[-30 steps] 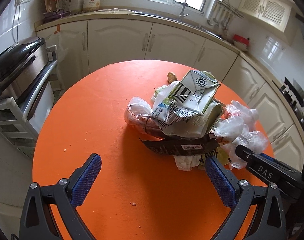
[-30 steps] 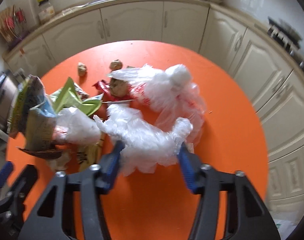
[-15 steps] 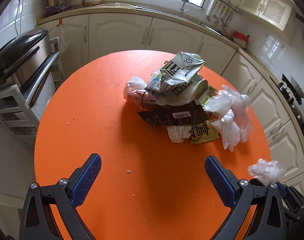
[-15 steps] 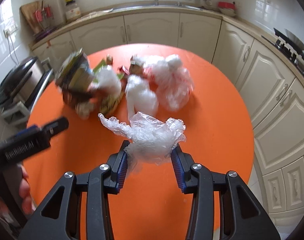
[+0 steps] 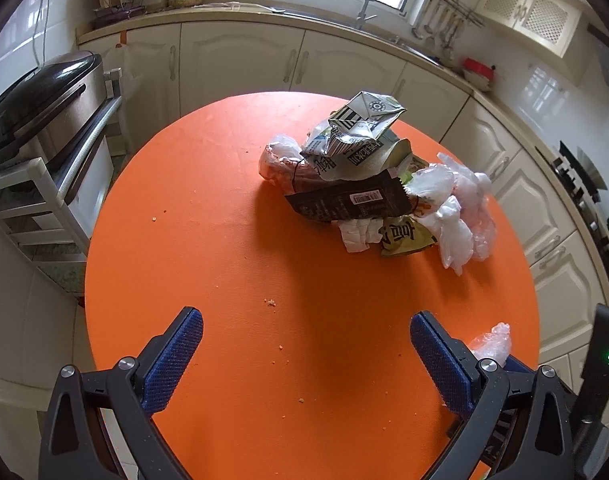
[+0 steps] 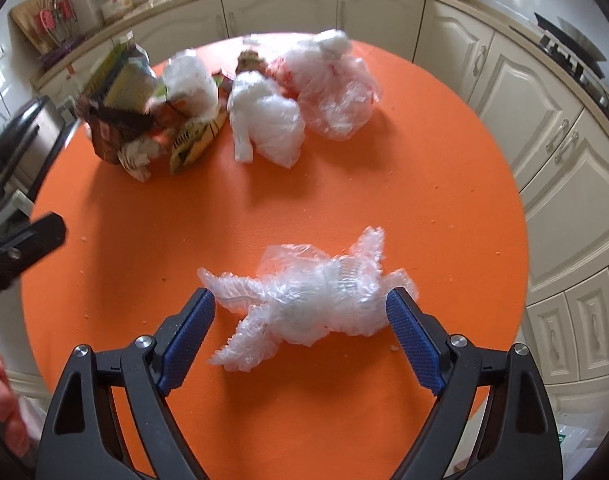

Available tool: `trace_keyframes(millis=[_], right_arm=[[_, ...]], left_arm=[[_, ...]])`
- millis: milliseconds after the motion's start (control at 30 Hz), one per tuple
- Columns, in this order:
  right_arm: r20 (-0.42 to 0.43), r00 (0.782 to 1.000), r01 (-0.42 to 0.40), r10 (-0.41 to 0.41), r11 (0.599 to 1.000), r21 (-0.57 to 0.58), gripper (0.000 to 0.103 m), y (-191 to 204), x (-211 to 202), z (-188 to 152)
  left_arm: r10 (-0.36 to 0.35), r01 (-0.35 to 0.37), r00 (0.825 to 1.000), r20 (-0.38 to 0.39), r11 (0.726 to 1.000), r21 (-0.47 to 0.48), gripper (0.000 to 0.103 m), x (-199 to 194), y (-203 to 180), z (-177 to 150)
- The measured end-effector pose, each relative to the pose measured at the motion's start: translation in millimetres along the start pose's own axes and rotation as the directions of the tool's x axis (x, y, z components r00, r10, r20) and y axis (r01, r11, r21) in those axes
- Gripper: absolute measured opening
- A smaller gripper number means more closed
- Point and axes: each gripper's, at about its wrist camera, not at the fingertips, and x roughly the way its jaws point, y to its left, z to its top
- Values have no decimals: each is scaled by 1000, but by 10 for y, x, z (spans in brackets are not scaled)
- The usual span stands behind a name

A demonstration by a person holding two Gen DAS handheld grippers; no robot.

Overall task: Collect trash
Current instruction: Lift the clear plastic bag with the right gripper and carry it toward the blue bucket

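On the round orange table [image 5: 224, 240] sits a trash pile [image 5: 356, 168] of a crushed carton, a dark wrapper, snack bags and paper. Two knotted plastic bags [image 6: 264, 120] lie beside the trash pile [image 6: 144, 112]. A crumpled clear plastic bag [image 6: 316, 300] lies on the table near its front edge, between the jaws of my right gripper [image 6: 300, 296]. Those jaws are opening and the pads no longer squeeze the bag. The same clear bag [image 5: 492, 342] shows low right in the left wrist view. My left gripper [image 5: 304, 320] stands open over bare table, well short of the pile.
Cream cabinets curve round the table's far side. A dark appliance on a rack [image 5: 36, 104] stands to the left, a stove [image 6: 568, 48] to the right. Crumbs [image 5: 270, 302] dot the table. A hand [image 6: 0, 392] shows at the right wrist view's lower left.
My right gripper pulled the clear bag out of the pile toward the near edge, then opened, and the bag spread onto the table. My left gripper drew back from the pile.
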Motion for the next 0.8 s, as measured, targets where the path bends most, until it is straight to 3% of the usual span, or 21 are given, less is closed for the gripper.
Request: trace_keyframes(millis=[33, 167, 200, 300, 600, 733, 800], right_arm=[[-14, 1000, 20, -20, 1000, -6, 87, 21, 52, -9], [24, 1000, 18, -18, 999, 31, 41, -84, -52, -11], [26, 1000, 2, -4, 998, 56, 38, -162, -75, 0], [63, 998, -32, 24, 991, 129, 37, -413, -183, 41], [195, 981, -49, 5, 974, 222, 37, -1092, -416, 343], [221, 975, -58, 2, 968, 245, 37, -1368, -376, 499], [236, 972, -70, 9, 966, 250, 37, -1503, -343, 568]], left_arm=[[1, -1, 1000, -2, 1000, 2, 102, 2, -12, 6], [-13, 13, 1000, -18, 1000, 28, 102, 35, -144, 51], [-24, 24, 1000, -18, 999, 44, 102, 35, -211, 62], [-59, 60, 998, -21, 993, 99, 102, 59, -462, 108], [-117, 144, 982, -147, 972, 188, 102, 425, -1308, 403], [-126, 149, 975, -181, 982, 118, 101, 632, -1456, 608], [-96, 114, 977, -189, 990, 88, 101, 782, -1477, 725]])
